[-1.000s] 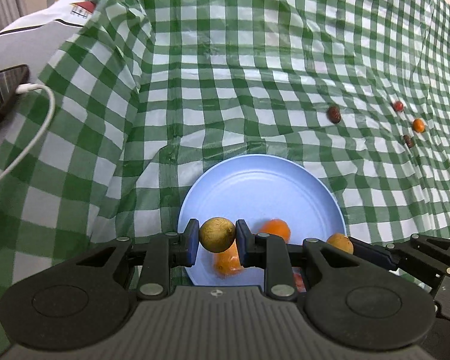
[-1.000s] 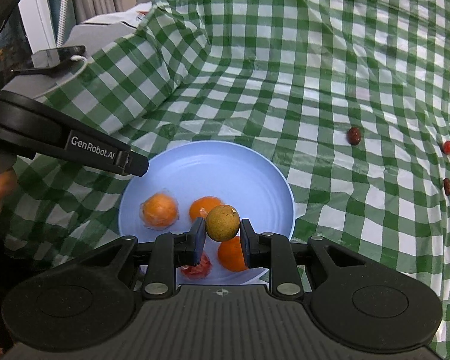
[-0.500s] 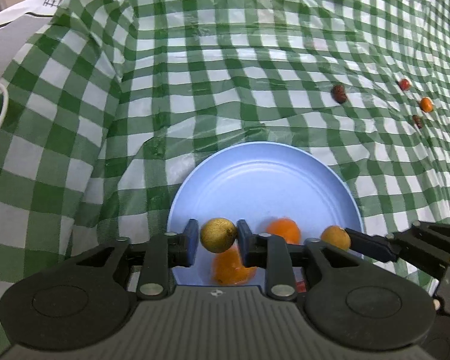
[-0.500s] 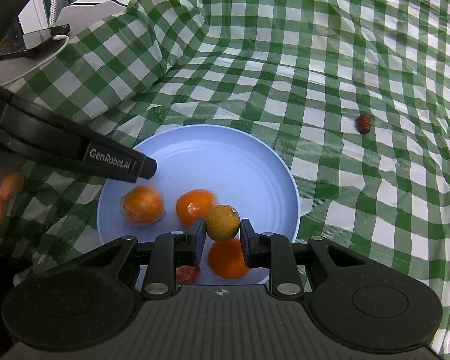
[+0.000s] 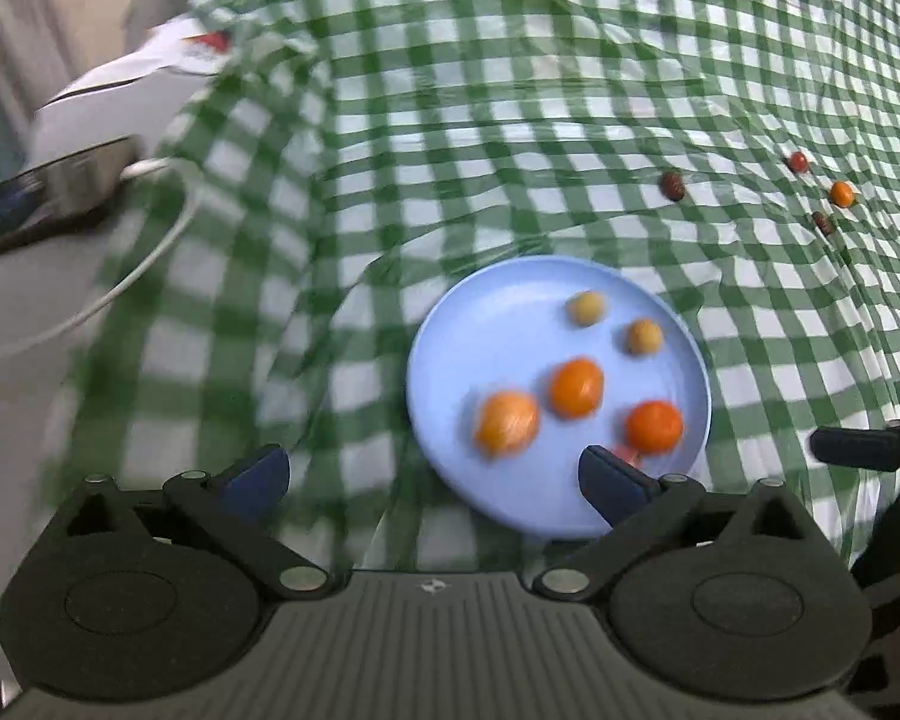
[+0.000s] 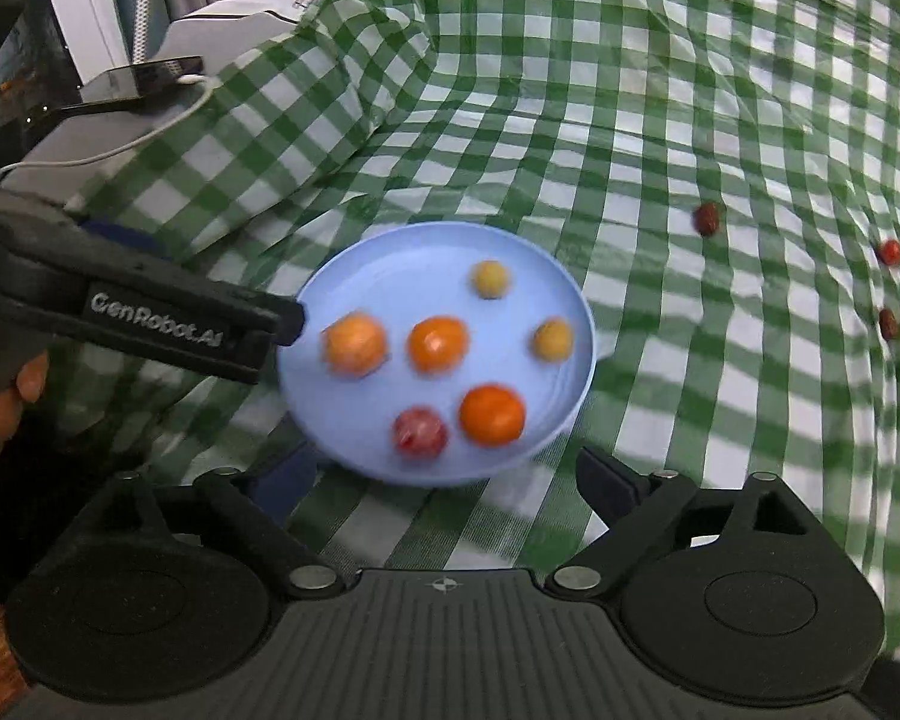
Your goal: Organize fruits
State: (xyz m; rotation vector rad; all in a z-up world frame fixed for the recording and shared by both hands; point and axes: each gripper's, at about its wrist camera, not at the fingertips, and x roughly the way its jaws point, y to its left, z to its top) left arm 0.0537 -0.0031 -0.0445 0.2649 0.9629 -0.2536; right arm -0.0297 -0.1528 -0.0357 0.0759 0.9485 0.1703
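Fruits (image 6: 437,343), six, loose on the blue plate (image 6: 390,258); both grippers' jaws apart, empty.

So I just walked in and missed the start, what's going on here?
A person is gathering fruit onto a blue plate on the checked tablecloth. Both tongs, left and right, are open and empty near the plate. Six fruits lie on it, including two small yellowish ones. A few small fruits remain out on the cloth.
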